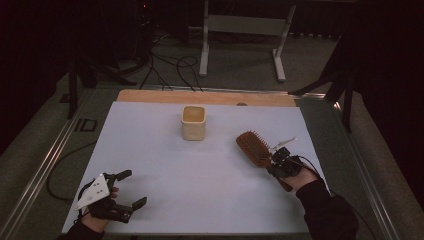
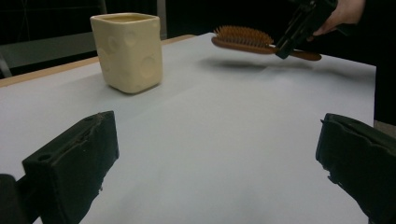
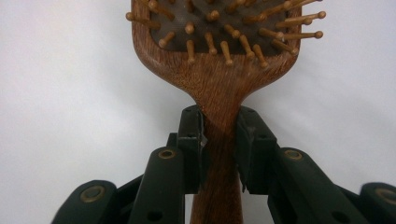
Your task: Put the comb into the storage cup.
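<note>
- Two jaws of my right gripper (image 3: 219, 140) are clamped on the neck of the wooden hairbrush (image 3: 219, 60), just below the paddle, one pad against each side of the handle; the grip looks centred and square in the right gripper view.
- The hairbrush (image 1: 254, 148) is off the table: in the left gripper view its shadow lies on the white sheet (image 2: 224, 140) beneath it, with the hairbrush (image 2: 243, 39) held roughly level, bristles up.
- So I count the pick-up as done. What I judge is left is the carry and the set-down, most likely at the cream square cup (image 1: 193, 122), which stands upright towards the far middle of the sheet, well apart from the brush.
- Whether the cup holds anything I cannot say; its inside is dim from the high view.
- My left gripper (image 1: 131, 189) sits near the front left corner of the sheet, its jaws spread wide with nothing between them, well apart from the cup (image 2: 127, 51) and the brush.
- I take the left hand as idle for now, free to steady the cup if the brush needs standing in it.
</note>
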